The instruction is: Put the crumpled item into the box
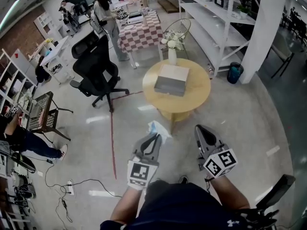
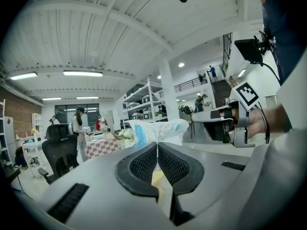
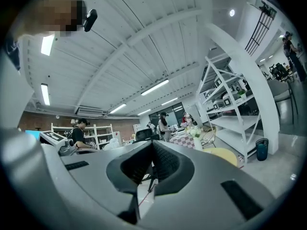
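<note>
A crumpled white and blue item (image 1: 159, 128) sticks out of the tips of my left gripper (image 1: 155, 135), which is shut on it. In the left gripper view the crumpled item (image 2: 158, 131) fans out above the closed left gripper (image 2: 157, 144). A grey box (image 1: 170, 84) with a white part at its back lies on the round yellow table (image 1: 197, 94) ahead, well beyond both grippers. My right gripper (image 1: 199, 128) hangs beside the left one, jaws together with nothing between them. The right gripper (image 3: 152, 143) points out over the room.
A white vase of flowers (image 1: 172, 54) stands at the table's far edge. A black office chair (image 1: 97, 70) is at the left, with a checkered table (image 1: 142, 32) and people behind it. White shelving (image 1: 218, 18), a pillar (image 1: 263, 32) and a blue bin (image 1: 235, 73) stand at the right.
</note>
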Demonstrator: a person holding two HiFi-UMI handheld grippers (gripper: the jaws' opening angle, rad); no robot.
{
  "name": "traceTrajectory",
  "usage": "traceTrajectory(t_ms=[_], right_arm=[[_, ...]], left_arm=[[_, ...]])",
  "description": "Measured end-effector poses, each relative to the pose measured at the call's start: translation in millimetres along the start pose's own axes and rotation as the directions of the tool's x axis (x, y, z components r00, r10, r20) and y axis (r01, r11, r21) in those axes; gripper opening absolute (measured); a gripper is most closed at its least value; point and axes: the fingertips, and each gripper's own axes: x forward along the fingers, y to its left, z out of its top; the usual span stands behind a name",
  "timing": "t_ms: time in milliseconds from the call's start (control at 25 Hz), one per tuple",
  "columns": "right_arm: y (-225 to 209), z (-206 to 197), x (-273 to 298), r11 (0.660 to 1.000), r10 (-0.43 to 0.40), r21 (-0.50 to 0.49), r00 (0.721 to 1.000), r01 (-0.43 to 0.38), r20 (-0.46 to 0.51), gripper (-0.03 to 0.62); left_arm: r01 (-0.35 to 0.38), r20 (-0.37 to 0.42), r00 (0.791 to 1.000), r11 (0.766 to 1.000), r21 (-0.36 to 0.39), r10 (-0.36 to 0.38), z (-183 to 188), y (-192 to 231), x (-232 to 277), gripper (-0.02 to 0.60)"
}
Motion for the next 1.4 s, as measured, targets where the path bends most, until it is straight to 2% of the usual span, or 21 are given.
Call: traceTrajectory(t_ms=[280, 440, 680, 1080, 1400], right_arm=[[-18.6, -4.4, -5.3, 1.0, 0.022, 0.02, 1.0, -0.022, -0.013, 0.002], [-27.5, -9.9, 6.8, 0.999, 0.02, 0.031, 1.0, -0.019, -0.022, 0.002], [-47.2, -7.1, 33.0, 0.999, -0.022, 0.023, 1.0, 0.022, -0.023, 0.002], [-64.7, -12.1, 115.6, 0.997, -0.074, 0.017, 0.996, 0.075, -0.05, 0.002], [-55.9, -19.7, 190.4, 0.996, -0.084, 0.008, 0.994, 0.085, -0.073, 0.002]], left_arm=[[-0.017, -0.031, 0.999, 1.0, 0.001, 0.017, -6.4, -14.9, 11.9, 0.018], [-0.017, -0.034, 0.999, 1.0, -0.006, 0.017, -10.9, -4.7, 24.4, 0.018], [0.024, -0.023, 0.999, 1.0, -0.011, -0.024, -13.6, 16.6, 56.9, 0.018], [0.062, -0.004, 0.998, 0.998, -0.029, -0.062, -19.9, 95.1, 109.2, 0.018], [0.069, 0.001, 0.998, 0.996, -0.058, -0.069, -35.5, 167.8, 130.9, 0.018]])
